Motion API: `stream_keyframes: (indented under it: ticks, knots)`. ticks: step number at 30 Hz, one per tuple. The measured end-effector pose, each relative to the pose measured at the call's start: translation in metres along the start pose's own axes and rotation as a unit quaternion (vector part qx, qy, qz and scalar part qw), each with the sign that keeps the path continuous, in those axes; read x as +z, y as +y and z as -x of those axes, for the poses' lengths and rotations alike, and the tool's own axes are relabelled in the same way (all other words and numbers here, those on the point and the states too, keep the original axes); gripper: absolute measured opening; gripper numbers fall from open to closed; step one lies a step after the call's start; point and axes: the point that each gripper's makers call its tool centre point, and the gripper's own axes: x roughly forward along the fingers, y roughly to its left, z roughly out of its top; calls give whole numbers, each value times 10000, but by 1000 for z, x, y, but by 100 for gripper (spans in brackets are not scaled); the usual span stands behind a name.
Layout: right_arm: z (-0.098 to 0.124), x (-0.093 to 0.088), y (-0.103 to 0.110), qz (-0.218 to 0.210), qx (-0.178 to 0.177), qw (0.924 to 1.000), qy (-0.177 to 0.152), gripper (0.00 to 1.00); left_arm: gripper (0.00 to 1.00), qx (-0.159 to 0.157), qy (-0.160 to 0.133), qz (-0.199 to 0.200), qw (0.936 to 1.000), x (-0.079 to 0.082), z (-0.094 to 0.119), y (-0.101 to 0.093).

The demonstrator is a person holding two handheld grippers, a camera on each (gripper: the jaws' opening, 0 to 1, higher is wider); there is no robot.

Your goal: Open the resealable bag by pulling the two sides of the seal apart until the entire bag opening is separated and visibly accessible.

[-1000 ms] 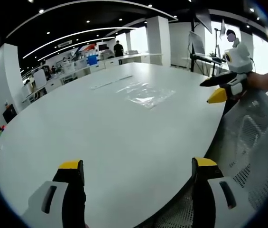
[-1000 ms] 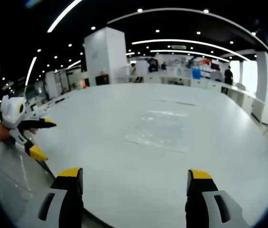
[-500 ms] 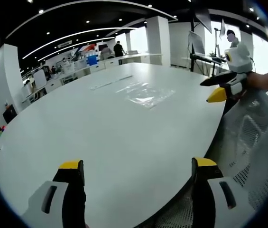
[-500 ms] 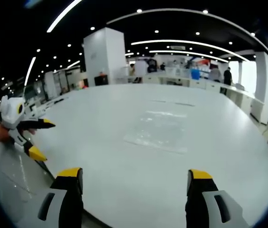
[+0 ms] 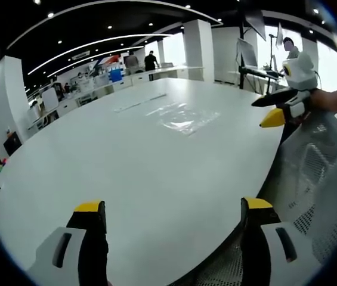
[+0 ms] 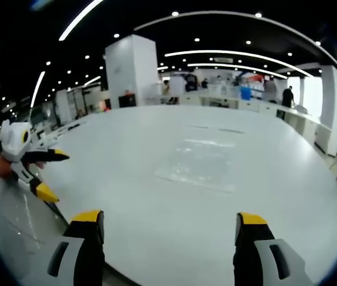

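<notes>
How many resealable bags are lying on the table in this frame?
1. A clear resealable bag lies flat on the white table, well beyond both open grippers. Faint strips further back on the table are too indistinct to identify.

Bare white oval bench lies open up to the flat clear plastic bag; a grey mesh chair crowds its near edge.

Against the earlier frames we record one change only. In the left gripper view, a second person now stands at the far counter in the upper middle of the frame, just left of the dark-clothed person already there. We find no other shift in either view.
</notes>
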Motion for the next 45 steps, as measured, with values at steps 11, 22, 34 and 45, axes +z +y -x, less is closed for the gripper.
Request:
stream_keyframes:
  ticks: [11,22,34,45]
  knots:
    - [0,-2,0,12,4,10000,46,90,91,27,34,-59,10000,-1,-1,1]
    - [1,0,-1,14,-35,10000,-4,92,91,66,8,-114,9999,0,0,2]
    - [1,4,4,102,125,9999,14,95,92,96,-7,-160,9998,1,1,2]
    - [-21,25,-4,698,423,9967,35,89,91,93,-28,-148,9998,2,2,3]
